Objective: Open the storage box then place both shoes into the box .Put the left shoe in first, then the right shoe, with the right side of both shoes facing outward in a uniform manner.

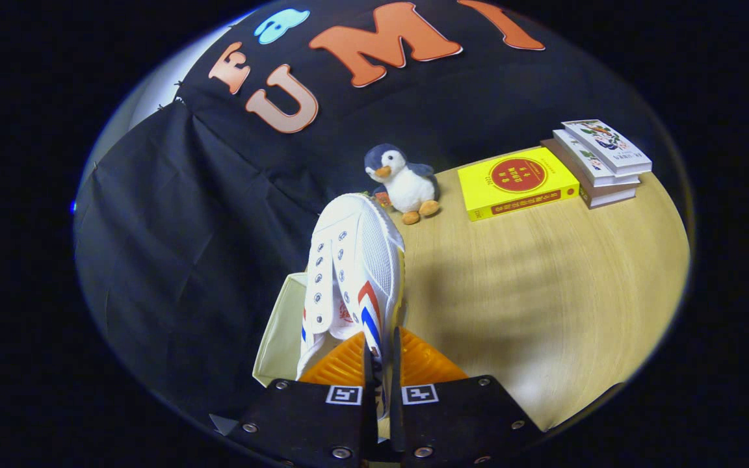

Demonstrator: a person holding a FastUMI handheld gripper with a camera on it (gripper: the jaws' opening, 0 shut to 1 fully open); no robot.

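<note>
White canvas shoe (355, 273) pinched at its side wall in the nearly closed gripper (380, 354), toe pointing away, hanging over the open pale box (280, 338). Advise lowering straight down, keeping the striped side outward. Beyond: toy penguin (404, 182), books (517, 182) on table (543, 292).

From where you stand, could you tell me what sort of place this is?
Most likely a staged recording booth rather than a lived-in room: a black cloth wall backs a bare wooden table set with props, a plush penguin and stacked books. The fingers grip a white shoe.
</note>
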